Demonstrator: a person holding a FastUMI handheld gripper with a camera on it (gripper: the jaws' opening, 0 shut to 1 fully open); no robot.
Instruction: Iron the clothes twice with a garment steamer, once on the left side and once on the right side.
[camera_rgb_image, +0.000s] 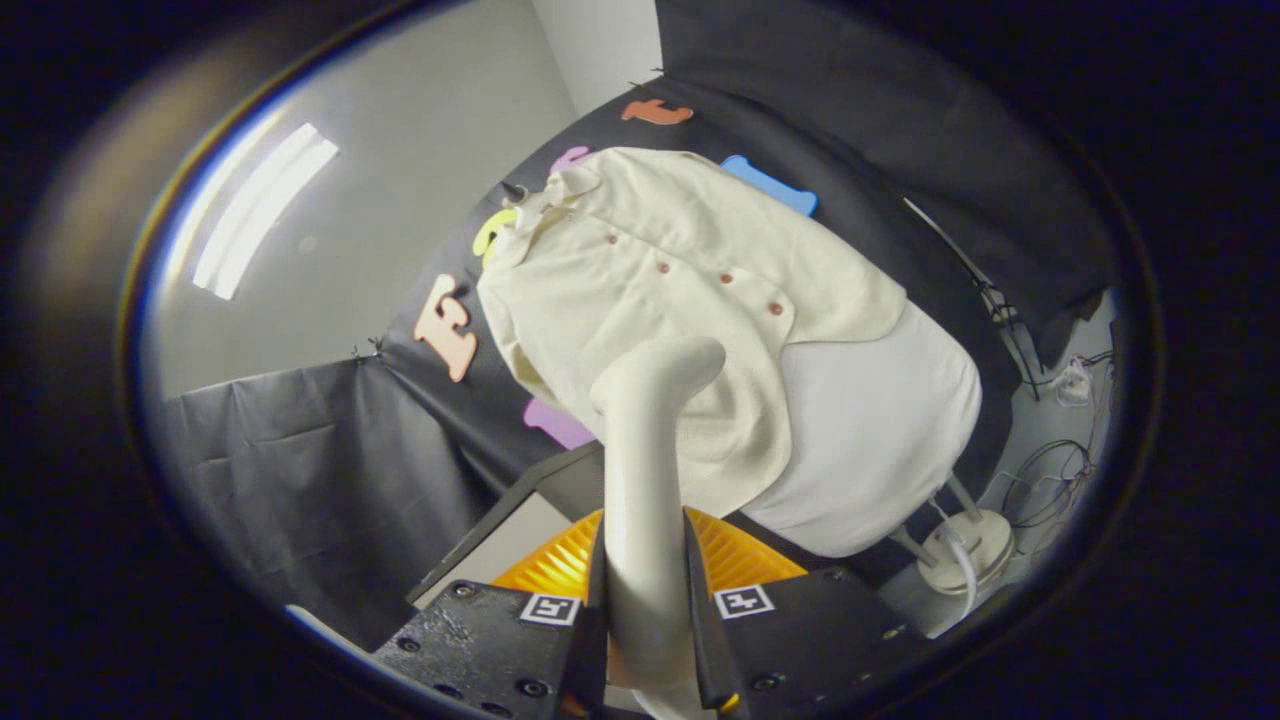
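Observation:
A cream garment steamer (645, 470) stands up between my fingers, its handle clamped by both, its bent head reaching toward the clothes. My gripper (645, 600) is shut on that handle. Just beyond the steamer head hangs a cream button-up top (650, 270) with small brown buttons, draped over a white padded mannequin torso (880, 430). The steamer head sits against or very close to the lower part of the top, on the side toward the orange letter; contact cannot be told. The whole scene appears tilted in the gripper view.
The torso rests on a thin pole with a round white base (965, 545) on the floor. Loose cables (1050, 470) lie beyond that base. An orange ribbed part (745, 555) sits behind my fingers. Black cloth walls surround the garment.

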